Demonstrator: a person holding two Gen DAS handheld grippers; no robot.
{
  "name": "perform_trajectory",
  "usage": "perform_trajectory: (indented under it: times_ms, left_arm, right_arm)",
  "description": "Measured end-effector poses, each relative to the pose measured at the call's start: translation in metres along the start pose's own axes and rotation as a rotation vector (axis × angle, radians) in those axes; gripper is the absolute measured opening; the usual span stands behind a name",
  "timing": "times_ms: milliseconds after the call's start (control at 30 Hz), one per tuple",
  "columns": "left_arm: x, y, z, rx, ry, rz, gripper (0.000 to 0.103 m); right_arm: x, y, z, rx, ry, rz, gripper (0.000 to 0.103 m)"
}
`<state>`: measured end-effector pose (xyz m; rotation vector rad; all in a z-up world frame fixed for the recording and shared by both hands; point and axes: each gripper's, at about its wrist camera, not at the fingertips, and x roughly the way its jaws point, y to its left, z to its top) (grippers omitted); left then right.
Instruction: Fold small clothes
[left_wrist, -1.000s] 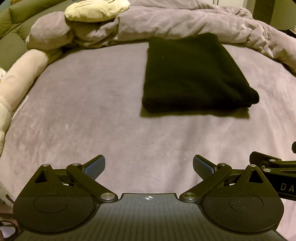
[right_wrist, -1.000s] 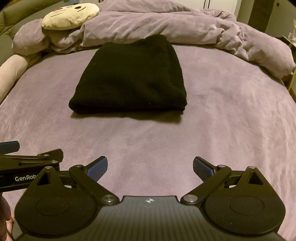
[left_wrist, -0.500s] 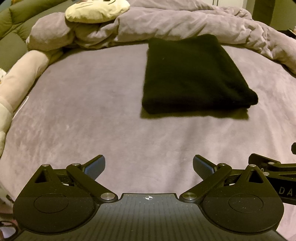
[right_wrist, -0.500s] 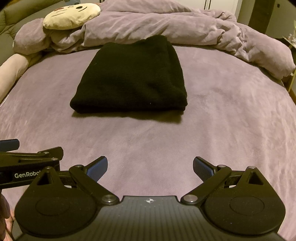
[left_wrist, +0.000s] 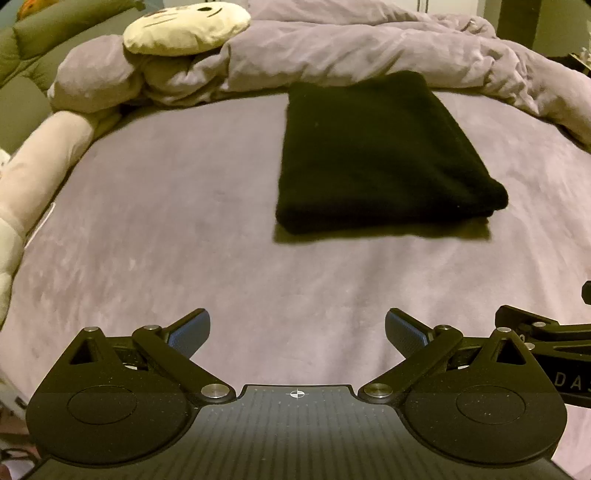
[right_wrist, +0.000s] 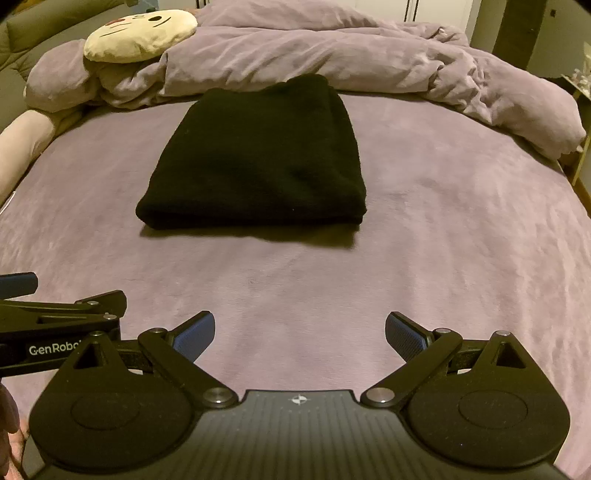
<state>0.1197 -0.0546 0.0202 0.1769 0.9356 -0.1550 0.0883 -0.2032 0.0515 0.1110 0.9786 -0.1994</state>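
**Folded black garment lies clear of both spread grippers**

Little differs from a second ago: the black garment (left_wrist: 380, 155) keeps its folded shape and its place on the purple bedsheet (left_wrist: 166, 221), and both views sit almost where they were, with only a slight shift in framing.

The left gripper (left_wrist: 297, 334) hangs with its fingers spread wide and nothing between them; the right gripper (right_wrist: 300, 334) is the same, wide apart and empty. The garment lies well ahead of both, touching neither. From the left gripper it sits forward and to the right; from the right gripper, forward and slightly to the left. Its far edge lies near the rumpled purple duvet (right_wrist: 332, 55), on which a cream cat-face cushion (right_wrist: 140, 33) rests.
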Motion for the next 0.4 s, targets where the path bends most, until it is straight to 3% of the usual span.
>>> perform_trajectory:
  times_ms: [400]
  left_arm:
    - [0.003,0.0029,-0.0021,-0.007,-0.001,-0.023,0.103]
  right_arm:
    - [0.0008,-0.004,-0.0002,0.009,0.004,0.004,0.099]
